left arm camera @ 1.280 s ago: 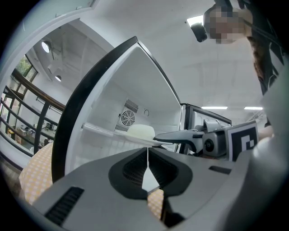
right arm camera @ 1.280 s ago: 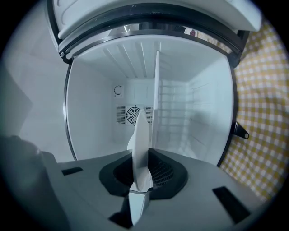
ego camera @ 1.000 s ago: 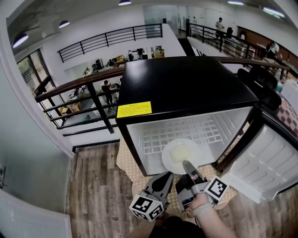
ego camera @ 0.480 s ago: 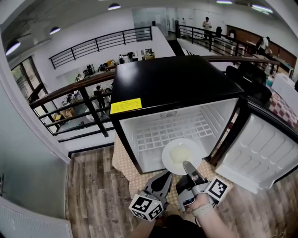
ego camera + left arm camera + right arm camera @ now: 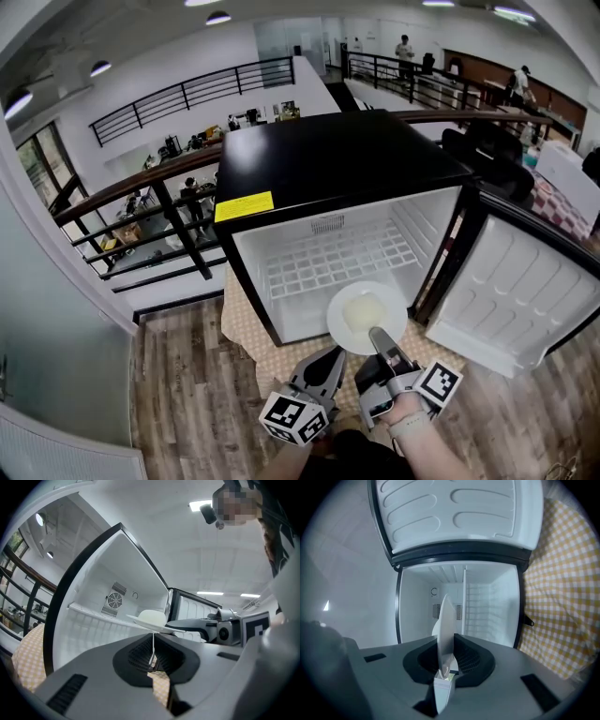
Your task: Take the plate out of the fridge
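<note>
The right claw [image 5: 379, 337] is clamped on the near rim of the plate [image 5: 366, 315]. The plate is held level at the open front of the fridge [image 5: 337, 159]. The left claw [image 5: 328, 361], jaws together and empty, sits beside the fridge front, left of the plate.

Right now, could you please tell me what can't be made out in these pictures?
- Yellow label on the fridge: the print is too small to read in the head view.
- Pale lump on the plate: small in the head view and seen side-on in the left gripper view, so I can't tell what it is.
- Door: its outer face is turned away in every view.
</note>
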Demonstrator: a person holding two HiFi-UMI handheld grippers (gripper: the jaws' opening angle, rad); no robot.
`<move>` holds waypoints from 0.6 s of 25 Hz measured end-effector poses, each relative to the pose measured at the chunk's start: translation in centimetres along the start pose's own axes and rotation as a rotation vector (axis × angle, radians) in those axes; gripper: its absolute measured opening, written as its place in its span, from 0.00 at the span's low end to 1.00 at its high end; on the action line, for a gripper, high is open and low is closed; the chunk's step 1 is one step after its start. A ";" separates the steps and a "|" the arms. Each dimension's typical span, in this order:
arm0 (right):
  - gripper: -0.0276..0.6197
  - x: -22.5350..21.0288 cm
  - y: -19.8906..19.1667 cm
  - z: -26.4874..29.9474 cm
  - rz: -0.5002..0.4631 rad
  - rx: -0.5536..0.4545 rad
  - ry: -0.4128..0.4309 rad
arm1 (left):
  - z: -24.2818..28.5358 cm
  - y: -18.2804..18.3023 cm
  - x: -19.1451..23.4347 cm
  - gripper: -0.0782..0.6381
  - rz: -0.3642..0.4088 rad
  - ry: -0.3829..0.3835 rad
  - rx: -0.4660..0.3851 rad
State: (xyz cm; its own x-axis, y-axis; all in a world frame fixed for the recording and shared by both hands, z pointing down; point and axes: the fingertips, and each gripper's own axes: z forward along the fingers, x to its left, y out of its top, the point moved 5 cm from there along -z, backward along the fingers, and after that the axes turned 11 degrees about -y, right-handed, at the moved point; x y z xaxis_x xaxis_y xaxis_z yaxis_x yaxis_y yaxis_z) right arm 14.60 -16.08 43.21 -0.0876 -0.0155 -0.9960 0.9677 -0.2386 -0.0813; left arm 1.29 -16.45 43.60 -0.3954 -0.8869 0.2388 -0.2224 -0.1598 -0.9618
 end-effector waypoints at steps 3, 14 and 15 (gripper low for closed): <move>0.14 -0.3 0.0 -1.0 0.003 -0.011 -0.001 | -0.1 -0.3 -0.7 0.13 -0.001 -0.010 0.002; 0.14 -1.3 -0.8 -4.1 0.007 -0.044 -0.011 | -1.4 -0.9 -2.6 0.13 -0.005 -0.031 0.014; 0.14 -1.3 -0.9 -4.3 0.007 -0.045 -0.010 | -1.5 -0.9 -2.7 0.13 -0.005 -0.032 0.014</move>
State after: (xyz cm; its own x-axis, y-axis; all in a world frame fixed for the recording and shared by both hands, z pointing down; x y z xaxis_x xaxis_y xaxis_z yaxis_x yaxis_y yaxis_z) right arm 14.91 -11.69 44.44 -0.0824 -0.0266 -0.9962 0.9780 -0.1942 -0.0757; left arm 1.22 -13.25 44.03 -0.3654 -0.8996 0.2392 -0.2113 -0.1701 -0.9625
